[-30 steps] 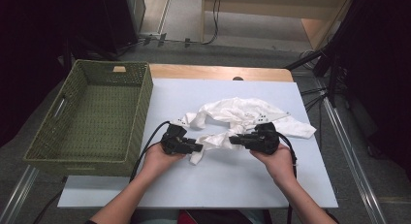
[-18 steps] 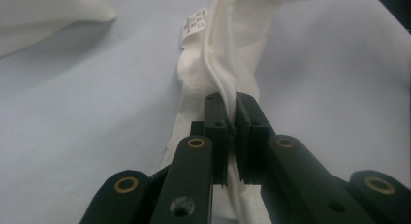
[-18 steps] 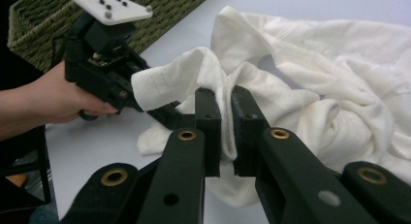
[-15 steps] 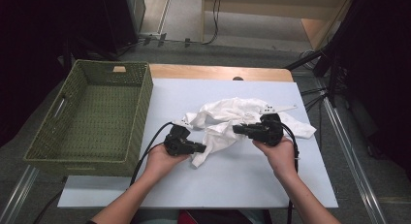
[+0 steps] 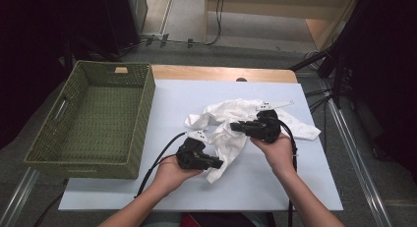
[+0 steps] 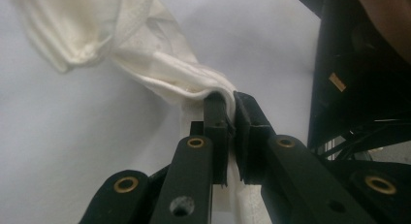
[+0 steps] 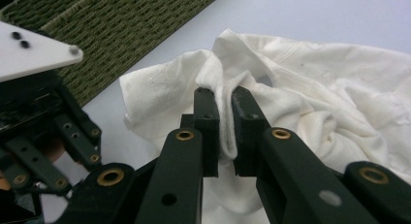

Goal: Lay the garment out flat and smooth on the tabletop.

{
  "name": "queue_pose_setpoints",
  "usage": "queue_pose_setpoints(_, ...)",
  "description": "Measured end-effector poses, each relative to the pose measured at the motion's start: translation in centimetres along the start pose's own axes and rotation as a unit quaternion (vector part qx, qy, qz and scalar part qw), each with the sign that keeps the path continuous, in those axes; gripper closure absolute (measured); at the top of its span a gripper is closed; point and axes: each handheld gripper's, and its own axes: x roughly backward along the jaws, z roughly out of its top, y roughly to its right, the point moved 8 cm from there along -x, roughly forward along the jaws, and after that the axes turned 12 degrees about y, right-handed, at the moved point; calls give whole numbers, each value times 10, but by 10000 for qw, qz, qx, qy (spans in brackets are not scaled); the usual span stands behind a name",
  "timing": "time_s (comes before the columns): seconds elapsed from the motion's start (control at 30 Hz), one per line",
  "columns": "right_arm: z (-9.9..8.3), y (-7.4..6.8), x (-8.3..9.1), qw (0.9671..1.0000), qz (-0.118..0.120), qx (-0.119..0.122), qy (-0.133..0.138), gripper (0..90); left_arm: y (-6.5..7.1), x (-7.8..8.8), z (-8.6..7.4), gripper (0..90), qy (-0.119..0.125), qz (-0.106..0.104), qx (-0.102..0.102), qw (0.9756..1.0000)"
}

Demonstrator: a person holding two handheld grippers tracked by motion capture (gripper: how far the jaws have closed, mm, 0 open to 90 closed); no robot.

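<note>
The white garment [image 5: 236, 124] lies crumpled mid-bench, the green basket [image 5: 93, 119] at its 9 o'clock. Both the left gripper [image 6: 231, 112] and right gripper [image 7: 225, 117] have fingers clamped on separate folds, likely to lift and spread it.

Black right gripper [image 7: 225, 100] pinches a fold of white cloth [image 7: 310, 93] beside a green woven basket [image 7: 121, 25].
</note>
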Motion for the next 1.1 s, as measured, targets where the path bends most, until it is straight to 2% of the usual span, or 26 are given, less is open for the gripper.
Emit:
queue_pose_setpoints(0.13, -1, -2, -7, 9999, 57, 2, -98, 789, 7, -1, -1, 851, -26, -69, -40, 10000)
queue_pose_setpoints(0.27, -9, -4, -15, 9991, 228, -4, -355, 588, 14, -3, -2, 850, -55, -154, -91, 9998)
queue_pose_setpoints(0.33, -10, -4, -16, 9990, 210, 23, -396, 488, 16, -4, -3, 850, -68, -187, -122, 9997)
queue_pose_setpoints(0.47, -7, -1, -13, 9995, 119, 72, -271, 415, 21, -7, -3, 849, -81, -278, -148, 9995)
queue_pose_setpoints(0.57, -5, 1, -9, 9998, 122, 54, -174, 399, 25, -7, -1, 849, -20, -323, -189, 9993)
queue_pose_setpoints(0.7, -9, 6, -4, 9996, 33, 134, -260, 398, 28, -7, 1, 848, 61, -381, -181, 9991)
queue_pose_setpoints(0.87, -18, 10, 1, 9992, -35, 198, -336, 398, 25, -11, -2, 823, -26, -371, -157, 9992)
queue_pose_setpoints(0.97, -21, 11, 4, 9992, -41, 193, -341, 396, 23, -11, -2, 746, -83, -370, -155, 9992)
queue_pose_setpoints(1.1, -26, 10, 11, 9991, -37, 186, -366, 390, 21, -7, 2, 620, -30, -384, -98, 9992)
